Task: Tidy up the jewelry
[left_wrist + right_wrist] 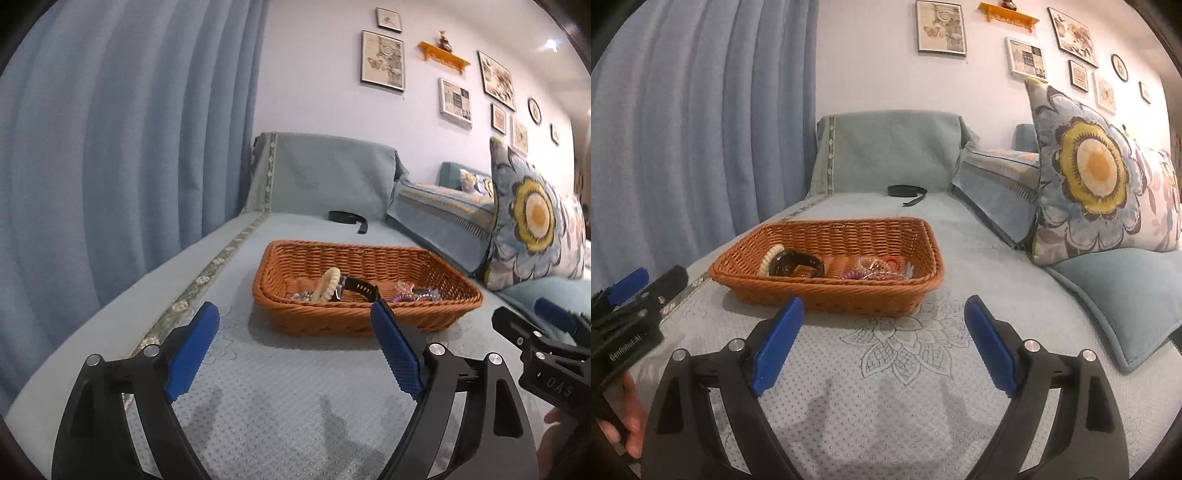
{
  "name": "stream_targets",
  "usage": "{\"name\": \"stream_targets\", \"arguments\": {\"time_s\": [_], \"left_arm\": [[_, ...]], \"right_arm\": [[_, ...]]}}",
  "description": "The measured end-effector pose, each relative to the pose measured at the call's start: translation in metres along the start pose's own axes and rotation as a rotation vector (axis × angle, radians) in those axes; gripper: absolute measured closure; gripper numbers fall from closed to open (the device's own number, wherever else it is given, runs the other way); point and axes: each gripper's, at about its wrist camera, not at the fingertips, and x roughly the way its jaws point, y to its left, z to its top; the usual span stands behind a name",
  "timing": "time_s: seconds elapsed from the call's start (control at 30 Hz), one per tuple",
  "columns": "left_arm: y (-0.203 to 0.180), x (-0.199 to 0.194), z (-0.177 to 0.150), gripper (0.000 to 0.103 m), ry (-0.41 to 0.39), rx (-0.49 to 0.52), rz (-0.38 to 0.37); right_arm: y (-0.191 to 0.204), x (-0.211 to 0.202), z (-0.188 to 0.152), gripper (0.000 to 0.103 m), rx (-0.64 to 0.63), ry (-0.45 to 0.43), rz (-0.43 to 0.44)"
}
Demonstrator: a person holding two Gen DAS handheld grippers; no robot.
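- Woven orange wicker makes up the basket (365,314) that sits on the quilted blue sofa cover (280,387), toward the cover's near edge and in from the patterned trim along its left side
- Inside it lies the jewelry: a cream beaded bracelet (327,284) leaning against a black watch (356,288), with a tangle of purple and clear bead pieces (875,271) beyond them toward the right wall
- A black strap (349,218) lies alone on the cover's far edge, well apart from the basket
- The left gripper (295,345) has its blue tongs spread wide with nothing between them, short of the basket's near wall
- The right gripper (884,343) is likewise spread wide and empty, just short of the basket's near right corner
- The bracelet looks light and probably stretchy; pinching across its upright beaded rim seems the surest hold
- The watch is likely heavier and stiffer; its band gives flatter faces than the case
- The bead tangle looks slippery and fragile, likely to snag or drag its neighbours, so one loop should be taken gently
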Motion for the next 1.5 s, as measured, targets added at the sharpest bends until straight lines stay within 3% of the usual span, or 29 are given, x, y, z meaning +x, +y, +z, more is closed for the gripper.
{"name": "stream_targets", "arguments": {"time_s": [0.33, 1.5], "left_arm": [[-0.002, -0.007, 0.0, 0.013, -0.033, 0.009, 0.03], [-0.004, -0.006, -0.001, 0.01, -0.043, 0.026, 0.031]], "right_arm": [[0.014, -0.006, -0.004, 0.018, -0.056, -0.057, -0.031], [0.009, -0.002, -0.005, 0.016, -0.024, -0.03, -0.022]]}}
